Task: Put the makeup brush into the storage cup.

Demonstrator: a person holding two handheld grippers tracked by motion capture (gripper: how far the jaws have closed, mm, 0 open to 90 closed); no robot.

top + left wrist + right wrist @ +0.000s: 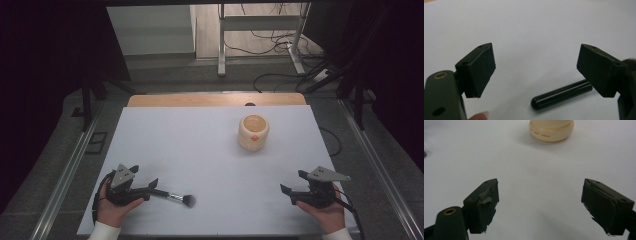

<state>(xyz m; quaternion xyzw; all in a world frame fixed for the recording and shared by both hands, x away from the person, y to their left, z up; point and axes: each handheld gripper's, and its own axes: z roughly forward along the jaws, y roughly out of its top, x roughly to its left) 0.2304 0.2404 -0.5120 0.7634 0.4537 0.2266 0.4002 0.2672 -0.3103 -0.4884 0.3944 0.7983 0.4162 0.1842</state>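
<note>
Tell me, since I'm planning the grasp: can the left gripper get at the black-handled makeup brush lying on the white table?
Probably yes: the left gripper is open, and the black-handled makeup brush lies bare just beyond its jaws.

A cream ceramic jar (253,132) stands upright on the white worktop (200,150), toward its far right part; its open mouth faces up and a small orange mark sits on its near side. In the right gripper view the jar (551,131) carries a line of small orange lettering. Beyond the jar, a wooden strip (215,99) edges the worktop. Farther behind the jar, black cables (272,42) lie on the floor beside a grey metal frame (260,22).
</note>
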